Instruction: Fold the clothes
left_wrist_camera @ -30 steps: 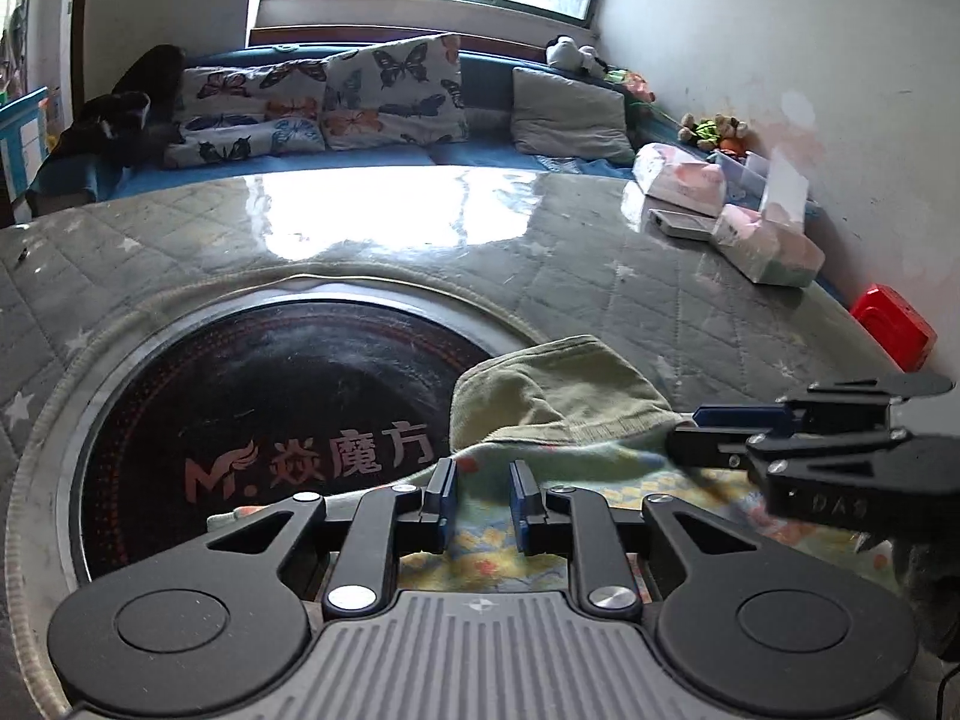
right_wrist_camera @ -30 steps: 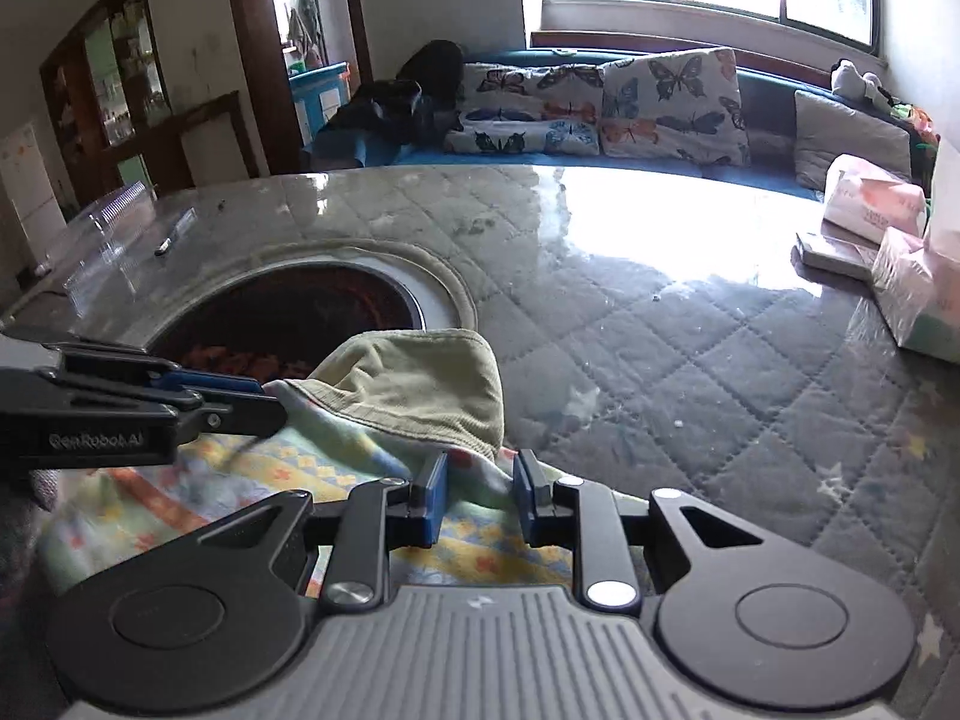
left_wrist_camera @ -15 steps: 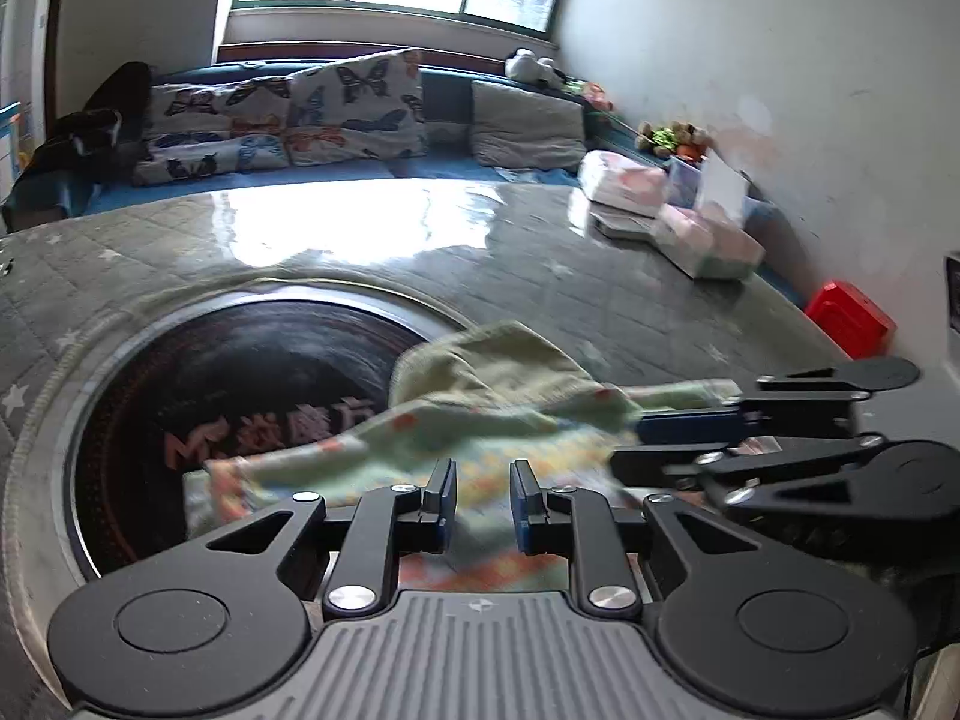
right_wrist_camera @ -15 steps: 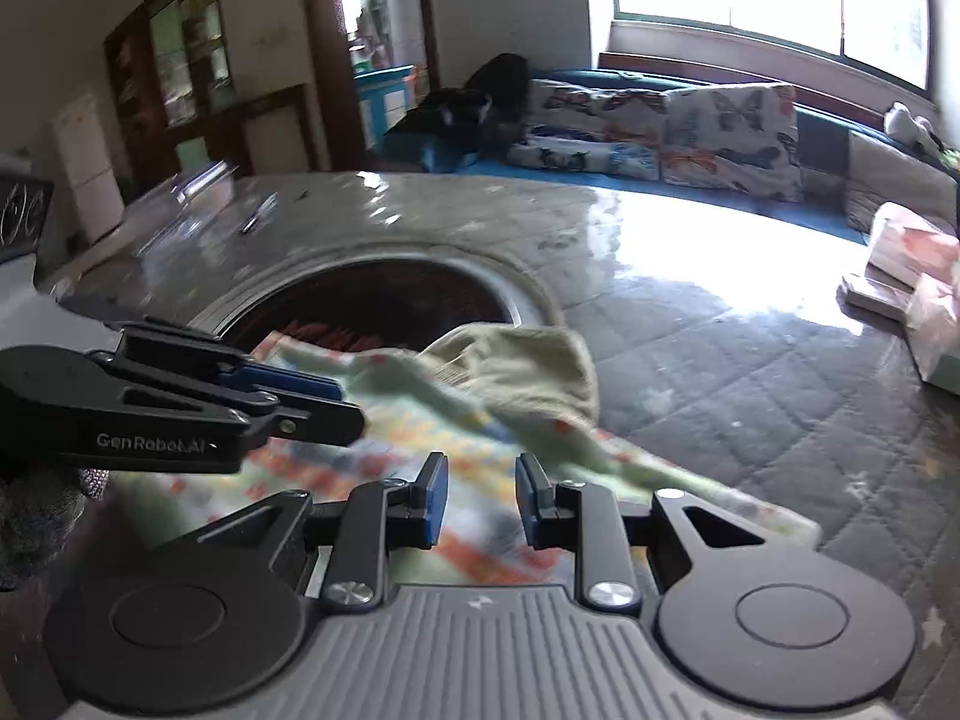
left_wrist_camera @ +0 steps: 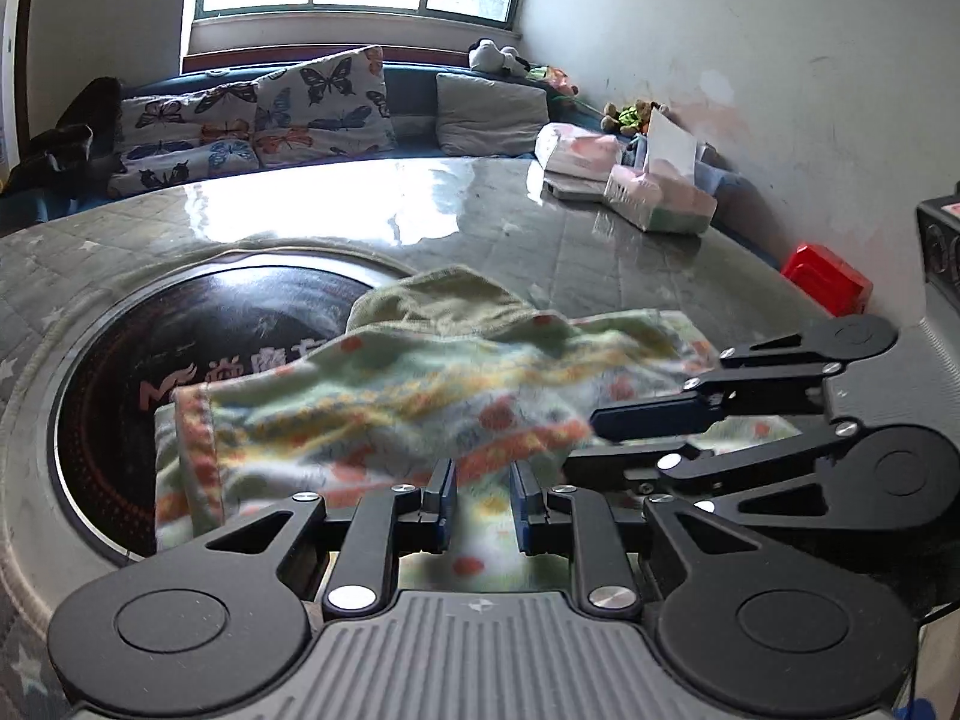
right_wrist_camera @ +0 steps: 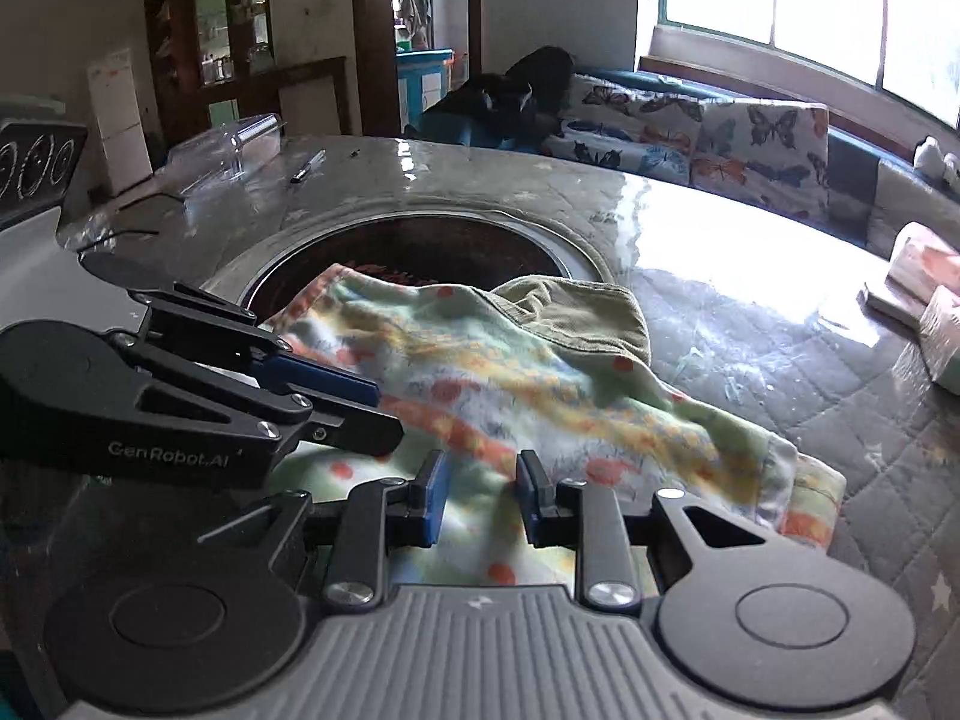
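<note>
Sunlit room with window and butterfly cushions [left_wrist_camera: 312,102] behind round quilted desk [left_wrist_camera: 600,252]. Sunk in desk: dark round hotplate [left_wrist_camera: 120,372] bearing logo "M" plus Chinese characters, partly hidden. Draped over hotplate edge and desk: patterned cloth [left_wrist_camera: 420,396], green, yellow, orange, blurred, with olive garment [right_wrist_camera: 576,312] bunched at far side. Left gripper [left_wrist_camera: 483,498] narrowly parted, cloth edge pinched between blue pads. Right gripper [right_wrist_camera: 480,495] likewise narrowly parted, clamped on near cloth edge. Printed on left gripper, seen from right wrist: "GenRobot.AI". Near wall: tissue packs [left_wrist_camera: 660,192], red box [left_wrist_camera: 828,279]. On far desk side: pen [right_wrist_camera: 307,167], clear plastic lid [right_wrist_camera: 228,144].
</note>
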`<action>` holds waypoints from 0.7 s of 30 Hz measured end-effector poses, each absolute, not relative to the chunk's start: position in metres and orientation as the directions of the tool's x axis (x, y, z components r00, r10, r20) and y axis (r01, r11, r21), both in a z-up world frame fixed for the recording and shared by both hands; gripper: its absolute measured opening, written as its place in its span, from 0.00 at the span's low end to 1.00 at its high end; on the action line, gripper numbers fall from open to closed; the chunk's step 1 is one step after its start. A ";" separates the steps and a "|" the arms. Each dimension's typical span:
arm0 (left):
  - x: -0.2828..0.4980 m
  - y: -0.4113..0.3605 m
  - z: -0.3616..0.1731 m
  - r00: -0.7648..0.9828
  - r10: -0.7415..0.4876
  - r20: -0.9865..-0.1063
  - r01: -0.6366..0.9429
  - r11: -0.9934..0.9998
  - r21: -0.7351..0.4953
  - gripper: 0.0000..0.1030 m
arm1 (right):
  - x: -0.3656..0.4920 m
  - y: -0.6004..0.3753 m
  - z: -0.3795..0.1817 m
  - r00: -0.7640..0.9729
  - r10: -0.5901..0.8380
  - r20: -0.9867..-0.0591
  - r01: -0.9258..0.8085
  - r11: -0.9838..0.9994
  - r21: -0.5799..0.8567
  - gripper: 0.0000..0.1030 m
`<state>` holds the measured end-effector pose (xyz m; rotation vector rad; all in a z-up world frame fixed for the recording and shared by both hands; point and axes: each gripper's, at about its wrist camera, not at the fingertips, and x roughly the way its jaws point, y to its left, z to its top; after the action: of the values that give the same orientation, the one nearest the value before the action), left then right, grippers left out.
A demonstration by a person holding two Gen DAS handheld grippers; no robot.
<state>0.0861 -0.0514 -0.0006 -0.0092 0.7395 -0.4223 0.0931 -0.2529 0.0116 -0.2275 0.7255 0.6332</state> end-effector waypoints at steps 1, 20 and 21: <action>0.083 -0.051 0.000 0.661 -0.378 -0.648 0.375 0.915 -0.151 0.21 | 0.089 -0.254 0.013 0.576 0.460 -0.676 -0.613 0.790 0.016 0.24; 0.042 -0.018 0.000 0.708 -0.353 -0.612 0.323 0.932 -0.163 0.24 | 0.048 -0.309 0.009 0.597 0.425 -0.681 -0.542 0.839 0.049 0.33; 0.041 -0.014 0.001 0.712 -0.348 -0.610 0.313 0.935 -0.168 0.24 | 0.048 -0.312 0.008 0.599 0.421 -0.681 -0.533 0.844 0.053 0.33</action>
<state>0.0414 -0.0144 0.0007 -0.0532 0.6874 -0.3666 0.0475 -0.3120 0.0080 -0.1625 0.7451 0.5561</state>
